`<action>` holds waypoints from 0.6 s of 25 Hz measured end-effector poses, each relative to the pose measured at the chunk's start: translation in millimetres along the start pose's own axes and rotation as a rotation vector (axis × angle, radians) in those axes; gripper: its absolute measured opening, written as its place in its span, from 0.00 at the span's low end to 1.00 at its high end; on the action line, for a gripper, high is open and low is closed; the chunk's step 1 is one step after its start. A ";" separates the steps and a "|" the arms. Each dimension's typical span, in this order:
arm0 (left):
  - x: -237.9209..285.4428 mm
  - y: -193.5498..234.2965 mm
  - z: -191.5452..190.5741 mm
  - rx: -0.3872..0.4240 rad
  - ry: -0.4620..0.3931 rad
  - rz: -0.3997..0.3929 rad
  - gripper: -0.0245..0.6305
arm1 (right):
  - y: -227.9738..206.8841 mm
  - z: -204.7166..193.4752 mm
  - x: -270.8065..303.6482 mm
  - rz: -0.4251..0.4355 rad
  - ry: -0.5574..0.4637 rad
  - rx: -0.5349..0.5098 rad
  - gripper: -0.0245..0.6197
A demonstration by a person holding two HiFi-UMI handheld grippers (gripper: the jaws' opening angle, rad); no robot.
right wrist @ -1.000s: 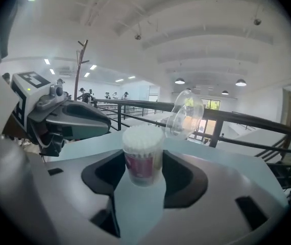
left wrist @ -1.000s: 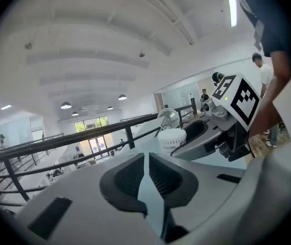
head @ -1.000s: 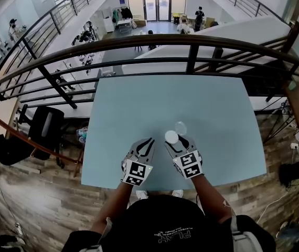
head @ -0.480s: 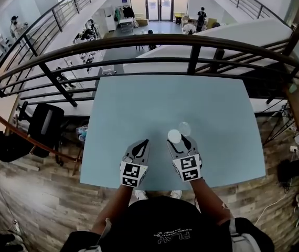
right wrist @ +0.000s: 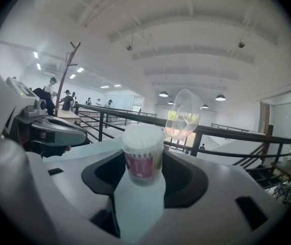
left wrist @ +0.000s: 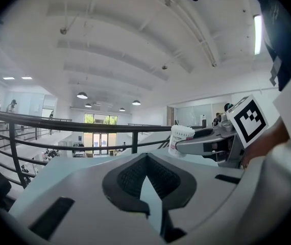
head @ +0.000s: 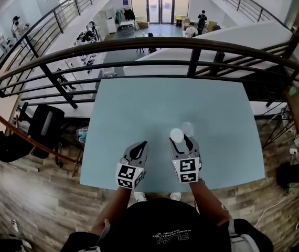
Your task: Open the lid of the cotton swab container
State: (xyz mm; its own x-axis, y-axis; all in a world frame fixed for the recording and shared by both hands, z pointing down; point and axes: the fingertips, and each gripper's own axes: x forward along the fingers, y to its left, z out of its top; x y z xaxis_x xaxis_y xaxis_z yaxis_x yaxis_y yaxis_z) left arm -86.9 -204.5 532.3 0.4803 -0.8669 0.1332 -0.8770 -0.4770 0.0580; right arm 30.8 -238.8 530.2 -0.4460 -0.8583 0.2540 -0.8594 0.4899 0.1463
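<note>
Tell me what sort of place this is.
Probably an upper gallery in a large lab or workshop hall: the blue table stands against a black railing, and below lies an open floor with benches, people and glass doors.

Light-blue table (head: pixel 139 109) at centre. Black metal railing (head: pixel 191 56) runs along its far edge, 12 o'clock. Black office chair (head: pixel 44 127) at 9 o'clock, near the table's left edge. Wood-plank floor (head: pixel 29 193) at 8 o'clock. Glass doors (head: pixel 161 4) far off, 12 o'clock.
</note>
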 end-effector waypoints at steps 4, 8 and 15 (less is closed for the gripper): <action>-1.4 -1.0 3.4 -0.003 -0.010 -0.014 0.06 | -1.5 1.6 0.6 -0.008 -0.011 -0.003 0.40; -1.1 -1.4 2.8 -0.006 -0.008 -0.012 0.06 | -0.2 1.5 -0.8 0.007 -0.017 -0.007 0.40; -2.2 -2.6 6.7 -0.027 -0.012 -0.036 0.06 | 5.7 -1.0 1.1 0.032 -0.016 -0.001 0.40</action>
State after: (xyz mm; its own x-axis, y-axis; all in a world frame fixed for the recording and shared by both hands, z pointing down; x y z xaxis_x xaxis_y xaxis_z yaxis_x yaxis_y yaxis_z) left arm -85.5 -202.4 525.2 0.5113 -0.8511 0.1191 -0.8592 -0.5038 0.0893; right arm 25.6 -236.9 532.2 -0.4775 -0.8442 0.2435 -0.8442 0.5176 0.1393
